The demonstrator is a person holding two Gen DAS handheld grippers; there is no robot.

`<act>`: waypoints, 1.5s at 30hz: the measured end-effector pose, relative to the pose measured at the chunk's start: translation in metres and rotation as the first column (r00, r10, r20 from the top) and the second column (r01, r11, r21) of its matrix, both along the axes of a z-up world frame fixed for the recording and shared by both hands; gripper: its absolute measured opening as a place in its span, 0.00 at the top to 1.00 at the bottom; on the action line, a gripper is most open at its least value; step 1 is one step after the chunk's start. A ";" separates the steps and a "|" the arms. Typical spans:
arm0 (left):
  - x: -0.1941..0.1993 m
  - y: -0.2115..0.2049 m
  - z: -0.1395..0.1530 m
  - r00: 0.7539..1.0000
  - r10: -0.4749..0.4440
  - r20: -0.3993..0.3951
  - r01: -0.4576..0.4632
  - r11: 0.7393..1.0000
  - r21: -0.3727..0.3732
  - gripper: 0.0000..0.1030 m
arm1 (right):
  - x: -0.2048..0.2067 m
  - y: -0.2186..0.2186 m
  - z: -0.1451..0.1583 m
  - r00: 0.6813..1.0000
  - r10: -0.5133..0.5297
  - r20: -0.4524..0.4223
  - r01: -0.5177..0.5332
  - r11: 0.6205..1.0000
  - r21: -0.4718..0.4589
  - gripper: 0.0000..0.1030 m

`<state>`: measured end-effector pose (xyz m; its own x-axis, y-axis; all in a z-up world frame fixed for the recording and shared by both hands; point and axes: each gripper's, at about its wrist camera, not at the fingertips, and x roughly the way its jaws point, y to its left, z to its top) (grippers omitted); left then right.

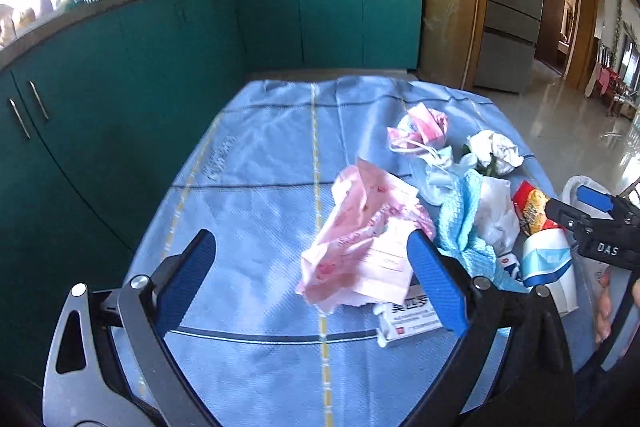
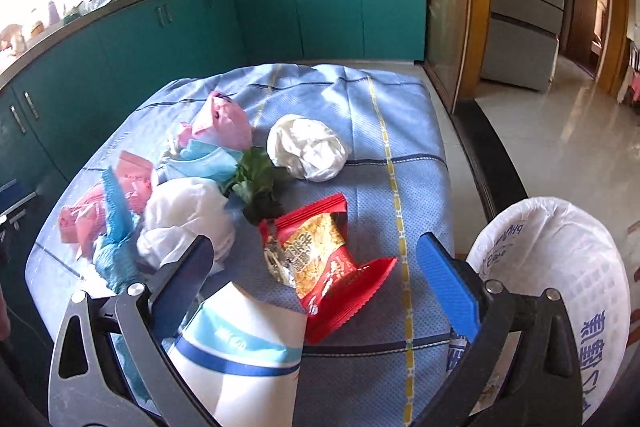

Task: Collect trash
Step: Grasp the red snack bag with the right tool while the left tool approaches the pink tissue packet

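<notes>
Nearest the lens, left wrist view: left gripper (image 1: 312,275), jaws spread wide, nothing between the pads, angled down over the blue cloth-covered table (image 1: 248,163). Pink wrapper (image 1: 360,235) crumpled just inside the right-hand finger, at about one o'clock from the jaw gap; small white box (image 1: 408,319) partly under it, touching the same finger.

Right wrist view: right gripper (image 2: 316,287) likewise released, jaws wide apart, nothing clamped. White and blue carton (image 2: 240,347) lying low between the fingers at six o'clock, pads not seen pressing on it. Red snack packet (image 2: 324,259) at twelve o'clock from the gap, flat on the cloth and torn open at one end. White crumpled tissue (image 2: 308,151) further on at twelve. White plastic bag (image 2: 184,219), teal cloth (image 2: 116,239) and green leaves (image 2: 256,187) bunched at ten to eleven o'clock. Lined bin (image 2: 552,291) off the table edge at three o'clock, mouth open.

Step in hand, by judgement: approach and selection, no item yet taken, whole heap of trash still on the table.

Next move, by judgement: lower either gripper over its nearest piece, pink wrapper for the left and packet or carton for the right, close firmly on thin crumpling material, then carry toward the bin. Risk noted: flimsy wrapper slipping from the pads.
</notes>
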<state>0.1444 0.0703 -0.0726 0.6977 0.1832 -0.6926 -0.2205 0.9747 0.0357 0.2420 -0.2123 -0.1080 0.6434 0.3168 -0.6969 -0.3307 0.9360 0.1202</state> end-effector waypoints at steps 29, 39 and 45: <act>0.002 -0.001 -0.011 0.999 -0.011 -0.048 0.011 1.000 -0.008 0.05 | 0.028 0.028 -0.027 0.994 0.030 -0.101 -0.035 0.998 -0.050 0.50; 0.003 -0.005 -0.013 0.998 -0.025 -0.056 0.026 1.000 0.007 0.05 | 0.033 0.026 -0.032 0.993 -0.011 -0.121 0.001 0.997 -0.077 0.30; 0.005 -0.005 -0.016 0.998 -0.026 -0.063 0.025 1.000 -0.013 0.05 | 0.034 0.029 -0.039 0.990 -0.006 -0.137 -0.011 0.992 -0.122 0.23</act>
<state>0.1495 0.0654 -0.0890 0.6565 0.1571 -0.7377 -0.1932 0.9805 0.0369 0.2763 -0.1833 -0.1468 0.5383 0.2250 -0.8122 -0.3211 0.9458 0.0491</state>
